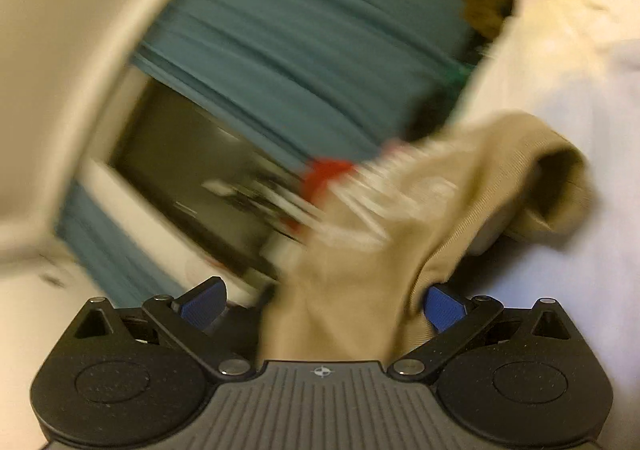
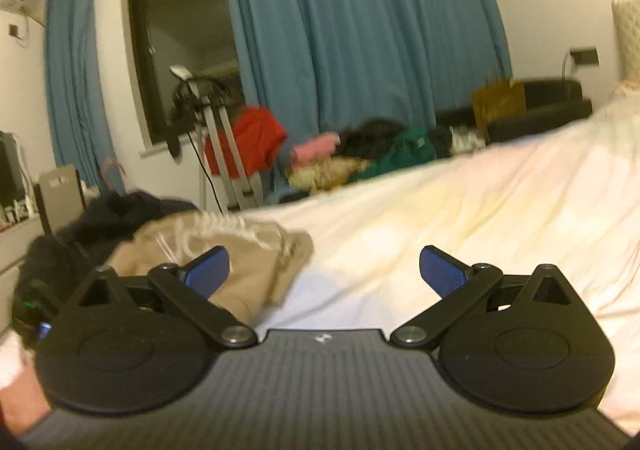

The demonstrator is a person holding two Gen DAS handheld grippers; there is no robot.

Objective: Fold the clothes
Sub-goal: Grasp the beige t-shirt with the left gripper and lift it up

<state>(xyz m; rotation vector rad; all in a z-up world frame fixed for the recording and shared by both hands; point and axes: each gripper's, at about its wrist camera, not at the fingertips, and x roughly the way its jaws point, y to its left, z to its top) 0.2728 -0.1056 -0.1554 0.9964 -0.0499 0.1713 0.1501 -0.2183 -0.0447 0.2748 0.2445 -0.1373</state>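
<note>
Tan garment (image 1: 360, 270) fabric is seen bunched between the widely spread fingers of the left gripper (image 1: 324, 306), draped over the tool rather than pinched, presumably for release or regripping. Beside the garment, the right gripper (image 2: 324, 270) is held just above the white bedsheet (image 2: 460, 189) with its fingers spread and empty, likely readied for a grasp. The garment appears crumpled, unfolded and white-printed, against a dark clothes pile (image 2: 100, 226).
</note>
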